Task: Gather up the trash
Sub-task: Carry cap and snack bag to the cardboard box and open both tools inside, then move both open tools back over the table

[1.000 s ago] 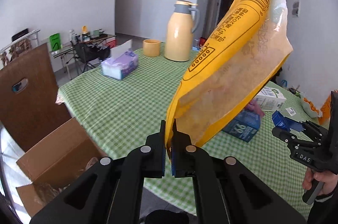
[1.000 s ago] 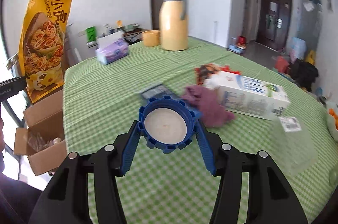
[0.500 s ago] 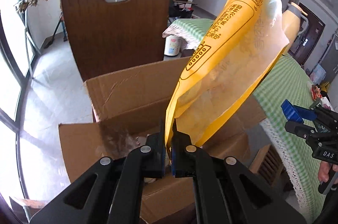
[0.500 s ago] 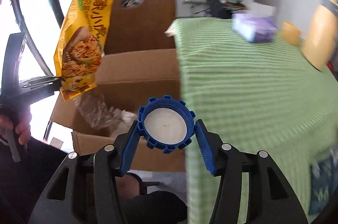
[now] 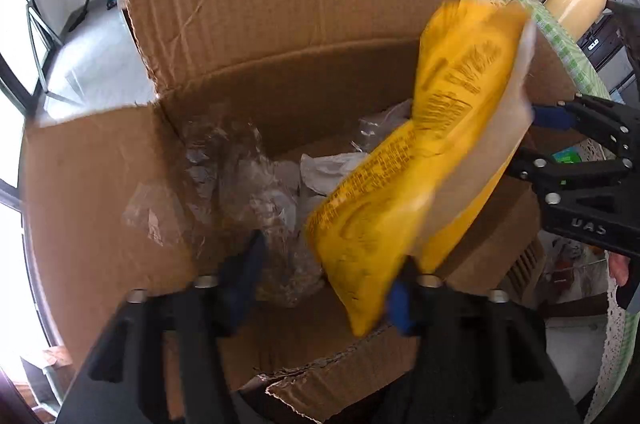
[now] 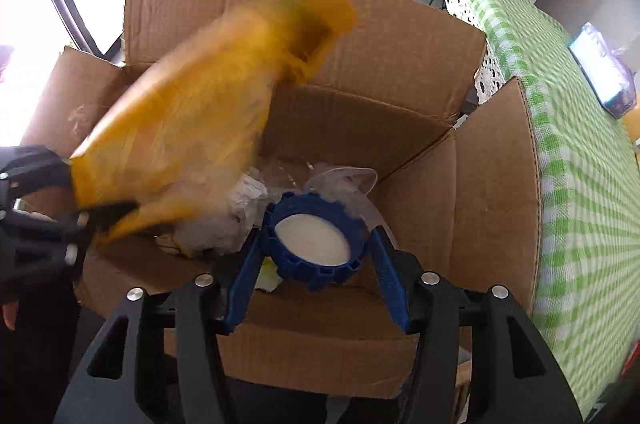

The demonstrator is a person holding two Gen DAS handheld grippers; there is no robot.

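Both grippers now over box (image 5: 280, 23); fingers opening, releasing bag (image 5: 420, 163) and lid (image 6: 314, 242).

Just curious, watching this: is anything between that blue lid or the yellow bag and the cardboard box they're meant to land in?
Nothing visible. The blue lid and yellow bag hang over the open cardboard box, flaps up. Both grippers' jaws are opening. Only crumpled plastic lies inside.
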